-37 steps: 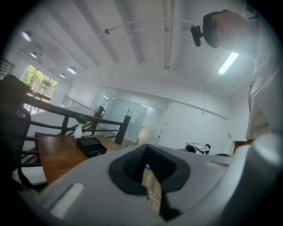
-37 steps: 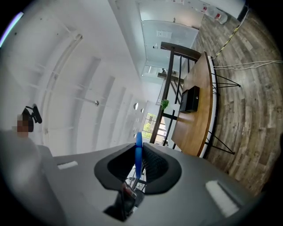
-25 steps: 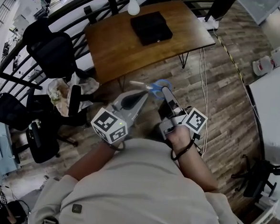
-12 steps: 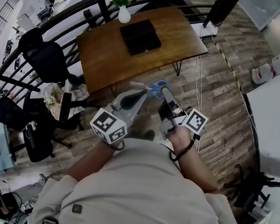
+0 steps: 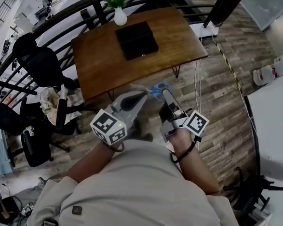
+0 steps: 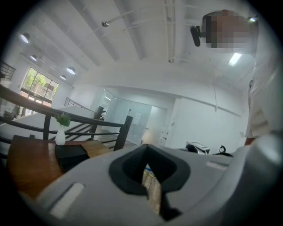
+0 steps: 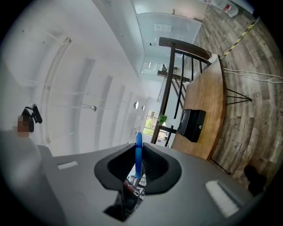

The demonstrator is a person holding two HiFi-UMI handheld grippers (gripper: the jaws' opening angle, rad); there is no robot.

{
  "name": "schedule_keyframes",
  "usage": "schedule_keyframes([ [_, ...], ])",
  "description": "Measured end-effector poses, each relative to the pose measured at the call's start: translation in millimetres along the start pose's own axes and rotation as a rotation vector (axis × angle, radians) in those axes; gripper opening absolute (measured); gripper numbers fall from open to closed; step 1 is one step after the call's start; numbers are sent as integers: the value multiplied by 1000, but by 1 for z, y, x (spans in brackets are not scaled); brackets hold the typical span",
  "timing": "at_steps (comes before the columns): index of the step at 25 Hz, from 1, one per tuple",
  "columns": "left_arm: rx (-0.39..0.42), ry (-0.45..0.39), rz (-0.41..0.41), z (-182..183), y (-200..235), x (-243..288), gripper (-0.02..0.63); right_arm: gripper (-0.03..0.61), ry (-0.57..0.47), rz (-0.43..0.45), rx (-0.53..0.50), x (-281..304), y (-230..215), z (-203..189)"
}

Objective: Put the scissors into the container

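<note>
Scissors up in the air, blue handle clamped tight in the right hand-held gripper, blades pointing left over the plank floor. Just to its left, the left hand-held gripper has its jaws drawn together, nothing between them. Farther out, the wooden surface carries the black container, well apart from the scissors. At the far edge stands a white vase with a green plant.
</note>
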State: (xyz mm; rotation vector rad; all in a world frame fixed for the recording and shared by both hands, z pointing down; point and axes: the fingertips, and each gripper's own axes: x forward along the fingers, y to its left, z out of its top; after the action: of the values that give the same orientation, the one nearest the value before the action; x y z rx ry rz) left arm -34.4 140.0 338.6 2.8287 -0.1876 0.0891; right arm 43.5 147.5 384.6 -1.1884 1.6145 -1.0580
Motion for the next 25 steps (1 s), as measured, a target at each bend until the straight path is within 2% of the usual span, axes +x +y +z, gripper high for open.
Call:
schedule_keyframes([
  [9, -28, 21, 5, 10, 69, 34, 2, 51, 9, -19, 14, 64, -34, 30],
  [17, -19, 10, -1, 47, 147, 46, 2, 51, 11, -14, 5, 150, -44, 50],
  [25, 20, -34, -3, 92, 223, 34, 2, 51, 51, -3, -24, 241, -44, 44],
])
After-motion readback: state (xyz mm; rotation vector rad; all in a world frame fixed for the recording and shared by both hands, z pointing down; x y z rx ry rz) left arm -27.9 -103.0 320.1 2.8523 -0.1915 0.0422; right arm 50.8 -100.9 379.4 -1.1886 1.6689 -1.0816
